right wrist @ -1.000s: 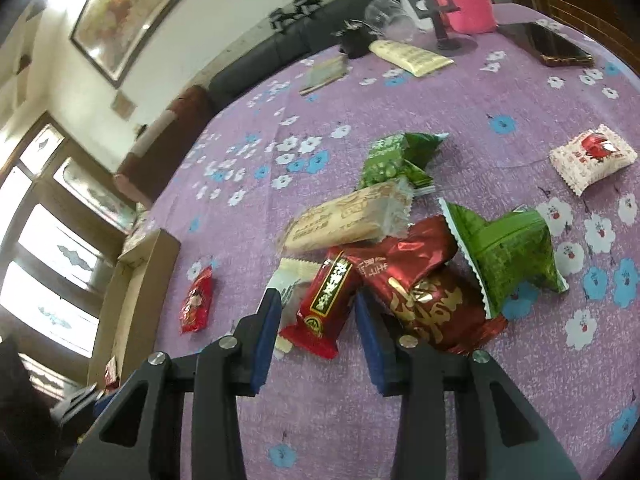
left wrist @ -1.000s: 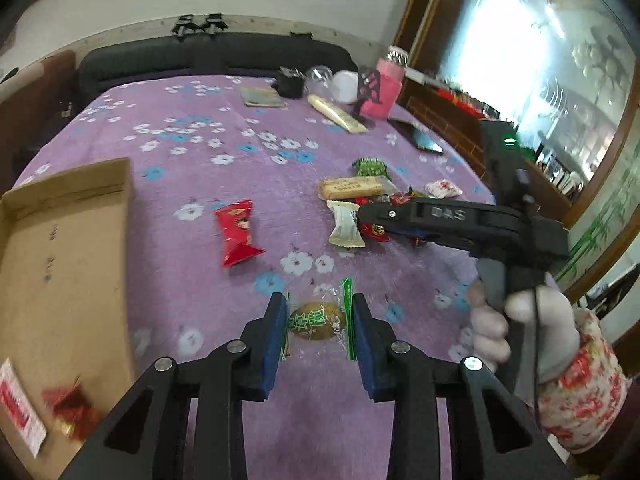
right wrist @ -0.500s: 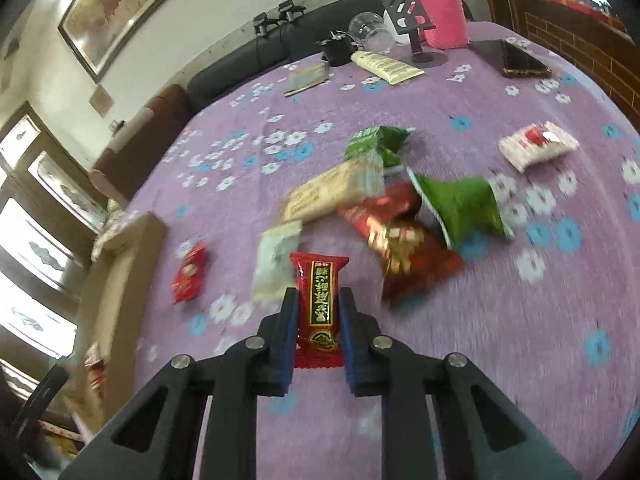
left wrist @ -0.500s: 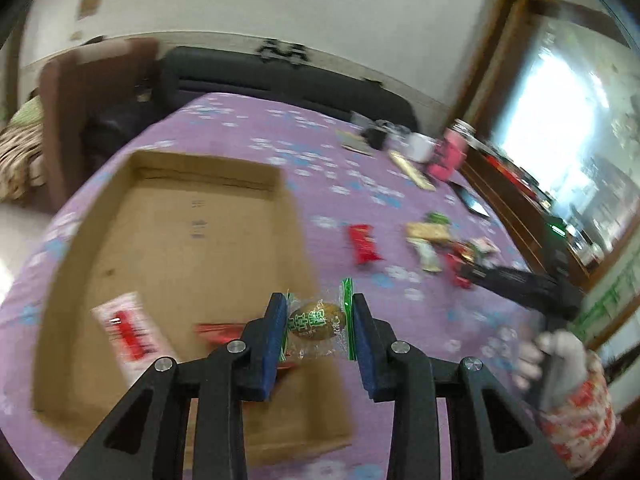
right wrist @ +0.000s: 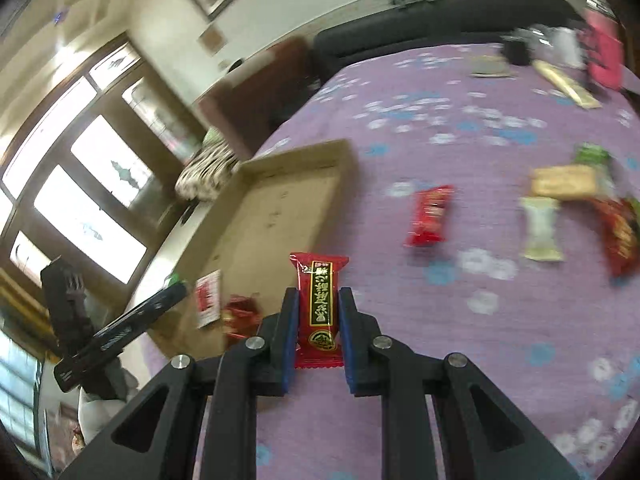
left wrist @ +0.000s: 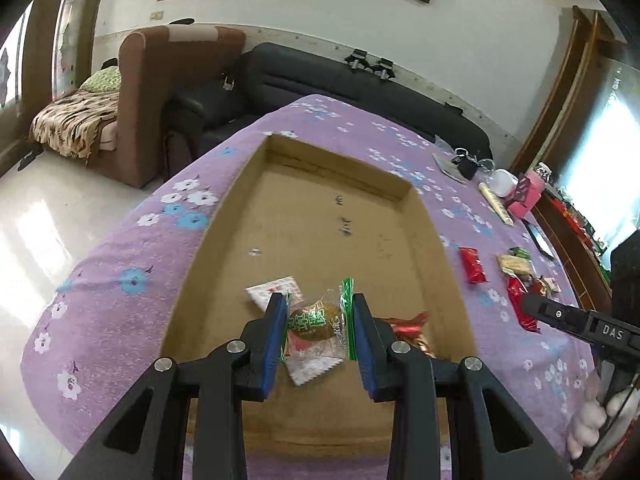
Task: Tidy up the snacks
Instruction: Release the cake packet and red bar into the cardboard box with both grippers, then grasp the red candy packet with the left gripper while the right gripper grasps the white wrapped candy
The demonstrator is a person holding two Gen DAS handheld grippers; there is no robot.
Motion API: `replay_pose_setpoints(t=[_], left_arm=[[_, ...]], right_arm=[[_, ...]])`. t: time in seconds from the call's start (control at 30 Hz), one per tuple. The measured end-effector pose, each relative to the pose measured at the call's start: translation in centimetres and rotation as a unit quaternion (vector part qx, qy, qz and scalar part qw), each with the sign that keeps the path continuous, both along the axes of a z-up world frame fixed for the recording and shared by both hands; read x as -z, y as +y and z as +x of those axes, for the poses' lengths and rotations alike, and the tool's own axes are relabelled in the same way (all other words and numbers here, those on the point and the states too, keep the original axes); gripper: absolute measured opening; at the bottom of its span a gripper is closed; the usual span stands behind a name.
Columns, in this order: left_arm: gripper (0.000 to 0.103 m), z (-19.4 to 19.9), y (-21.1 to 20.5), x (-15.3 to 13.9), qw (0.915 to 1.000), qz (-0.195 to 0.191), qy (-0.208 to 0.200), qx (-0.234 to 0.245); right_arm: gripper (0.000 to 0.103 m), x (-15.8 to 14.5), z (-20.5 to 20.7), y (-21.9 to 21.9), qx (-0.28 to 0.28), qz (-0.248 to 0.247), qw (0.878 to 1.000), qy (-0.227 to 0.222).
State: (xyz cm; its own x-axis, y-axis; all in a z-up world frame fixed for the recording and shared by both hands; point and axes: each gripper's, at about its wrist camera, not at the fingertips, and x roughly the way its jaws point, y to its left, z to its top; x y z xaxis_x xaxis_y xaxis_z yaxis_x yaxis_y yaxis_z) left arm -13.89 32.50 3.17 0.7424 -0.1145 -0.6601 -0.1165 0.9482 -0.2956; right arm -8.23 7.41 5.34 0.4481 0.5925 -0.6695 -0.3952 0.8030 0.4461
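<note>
The left hand-held gripper [left wrist: 320, 330] is clenching a clear-wrapped brown sweet with green lettering [left wrist: 314, 322], its pads pressing on the crinkled wrapper ends so that the sweet is hanging free between them. It is hovering over the near end of the cardboard box [left wrist: 434, 248], which looks like the collecting place for the snacks. Directly beneath the sweet, a white packet with red print [left wrist: 272, 294] is lying on the box floor, and a red foil sweet [left wrist: 408, 326] is sitting at about four o'clock from it. Holding the sweet over the box rather than over the cloth suggests a drop is being lined up.

The right hand-held gripper [right wrist: 319, 320] is gripping a red bar with a dark label strip [right wrist: 319, 308], standing upright between the pads by its lower half, the top sticking out ahead. It is over the purple flowered cloth of the bench [right wrist: 460, 320], with the box at roughly ten o'clock from it, so I judge it is being carried the same way.

Out on the cloth, the unsorted snacks are waiting: a red packet [right wrist: 430, 216] at one o'clock from the bar, then a pale green-white one [right wrist: 540, 232], a tan biscuit bar [right wrist: 564, 182] and a dark red packet [right wrist: 618, 232] further right, blurred.
</note>
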Motion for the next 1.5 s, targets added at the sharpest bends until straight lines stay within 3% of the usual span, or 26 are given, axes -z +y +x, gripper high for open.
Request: replay_pose_setpoints(t=[0.23,0.57,0.73,1.07,1.2,1.37,1.5], left_arm=[[0.035,1.8,1.0,0.5,0.9999,-0.004,0.012,-0.001],[0.037,3.3,3.1,1.1,0.9994,-0.017,0.022,-0.021],[0.051,3.4,3.6,1.0,0.9988,-0.041,0.014,-0.024],[0.073,1.3,4.0,-1.2,0.9961,-0.068,-0.027,-0.049],[0.091,0.2,3.1,-2.8,0.9946,-0.081,-0.052,-0.038],[0.091,0.2,0.3,-3.4,0.9907,-0.125,-0.052,0.013],[0.091,0.2,-2.9,-4.0,0.9919,-0.111,-0.047,0.042]], right_arm=[[0.019,0.2,1.4,6.6,-0.048,-0.030,0.998,0.000],[0.019,3.3,4.0,13.7,-0.091,-0.095,0.991,0.020],[0.020,3.8,4.3,14.4,-0.093,-0.095,0.991,0.022],[0.025,1.4,2.6,12.3,-0.076,-0.069,0.995,-0.021],[0.029,0.4,1.5,9.8,-0.056,-0.058,0.996,-0.037],[0.032,0.1,0.5,5.5,-0.016,-0.053,0.997,-0.053],[0.035,0.7,0.3,0.9,0.016,-0.047,0.998,-0.046]])
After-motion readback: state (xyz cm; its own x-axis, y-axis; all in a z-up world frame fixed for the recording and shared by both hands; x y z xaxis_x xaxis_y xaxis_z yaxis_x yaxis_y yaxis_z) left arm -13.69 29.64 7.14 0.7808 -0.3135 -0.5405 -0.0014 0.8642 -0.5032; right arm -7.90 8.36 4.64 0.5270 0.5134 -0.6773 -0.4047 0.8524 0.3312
